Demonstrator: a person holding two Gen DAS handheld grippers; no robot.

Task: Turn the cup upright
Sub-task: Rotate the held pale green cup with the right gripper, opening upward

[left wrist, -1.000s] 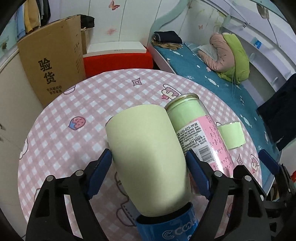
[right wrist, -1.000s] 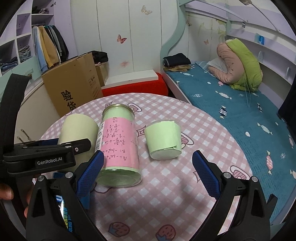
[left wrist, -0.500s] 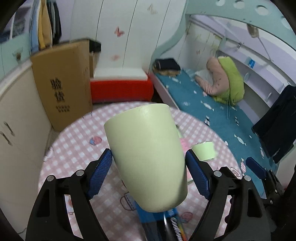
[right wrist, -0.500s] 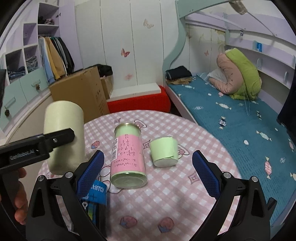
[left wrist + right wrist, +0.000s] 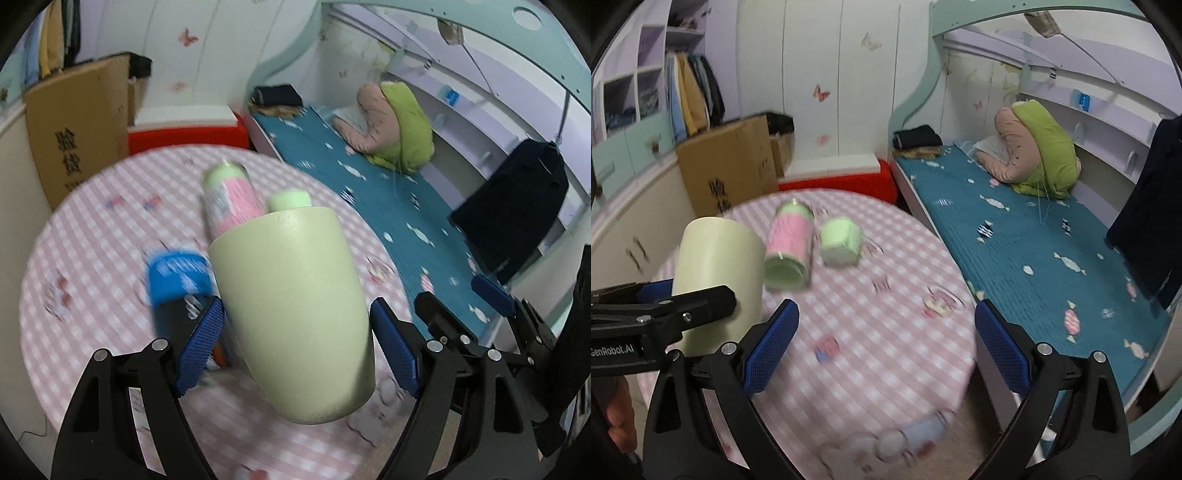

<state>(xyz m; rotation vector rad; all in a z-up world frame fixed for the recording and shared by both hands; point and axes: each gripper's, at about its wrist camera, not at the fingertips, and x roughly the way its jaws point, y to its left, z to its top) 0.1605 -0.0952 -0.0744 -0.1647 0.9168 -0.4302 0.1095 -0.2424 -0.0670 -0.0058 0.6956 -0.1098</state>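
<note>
My left gripper (image 5: 295, 343) is shut on a pale green cup (image 5: 295, 314) and holds it in the air above the round pink checked table (image 5: 92, 229). The cup is tilted, its closed base towards the camera. It also shows in the right wrist view (image 5: 716, 273), held by the left gripper's black finger (image 5: 665, 310). My right gripper (image 5: 882, 347) is open and empty above the table's near right side.
A pink and green can (image 5: 790, 243) lies on its side on the table next to a small green cup (image 5: 840, 240). A blue-capped black bottle (image 5: 177, 291) lies near the left gripper. A bed (image 5: 1015, 236) runs along the right, a cardboard box (image 5: 727, 166) stands behind.
The left gripper has lifted the cup off the table and turned it. Both cameras have risen and pulled back, so the table looks farther away.
</note>
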